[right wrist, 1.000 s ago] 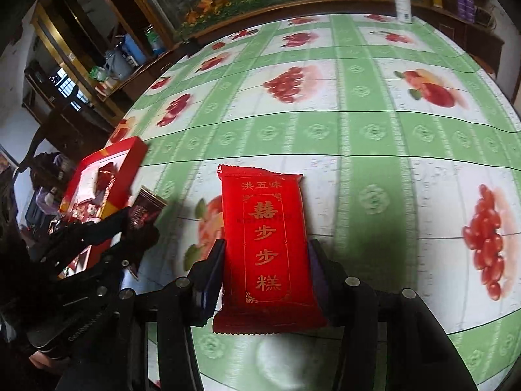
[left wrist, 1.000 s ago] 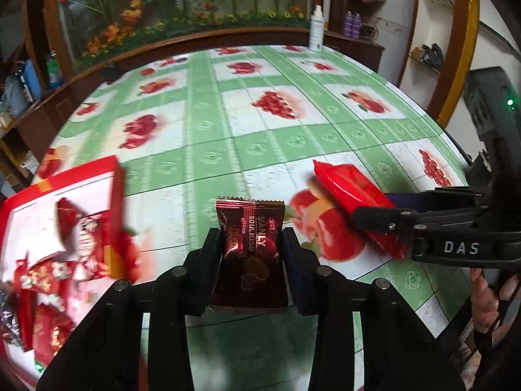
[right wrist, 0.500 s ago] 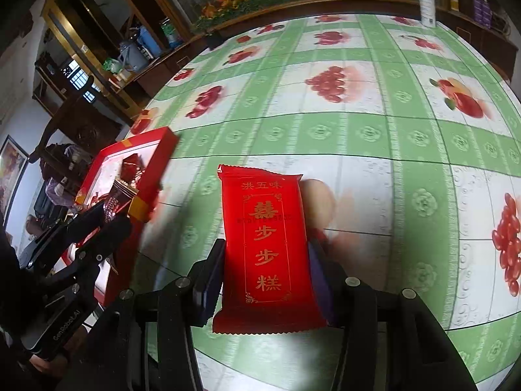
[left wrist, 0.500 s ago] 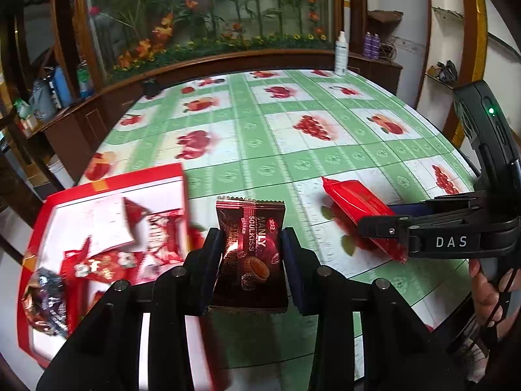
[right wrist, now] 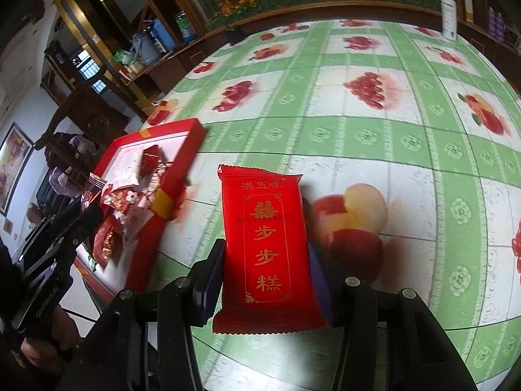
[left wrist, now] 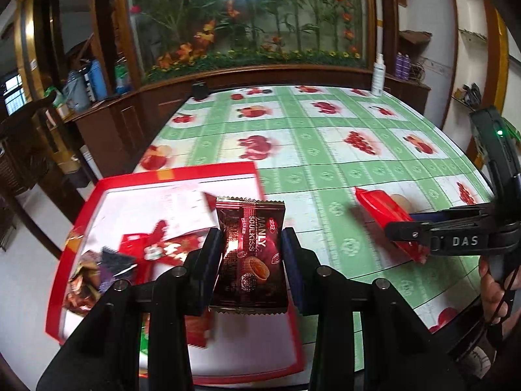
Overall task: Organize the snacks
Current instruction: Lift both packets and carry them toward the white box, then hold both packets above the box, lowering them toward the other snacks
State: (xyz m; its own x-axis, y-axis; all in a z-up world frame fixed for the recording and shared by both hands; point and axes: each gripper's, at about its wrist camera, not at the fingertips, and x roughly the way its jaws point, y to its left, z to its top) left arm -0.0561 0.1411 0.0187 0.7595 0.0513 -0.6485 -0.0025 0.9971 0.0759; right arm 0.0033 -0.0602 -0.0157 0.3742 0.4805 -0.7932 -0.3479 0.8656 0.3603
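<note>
From the left wrist, the left gripper (left wrist: 250, 254) has its jaws clamped on a dark brown snack packet (left wrist: 249, 255), held upright with its long axis running away from the camera, above the red box (left wrist: 78, 228). Only here does the box floor show, with loose wrapped sweets (left wrist: 107, 260) piled at its left side. From the right wrist, the right gripper (right wrist: 265, 260) pinches a red cake packet (right wrist: 265, 244), gold lettering facing up, long axis pointing out over the tabletop (right wrist: 374, 123); the box sits to its left, seen side-on.
</note>
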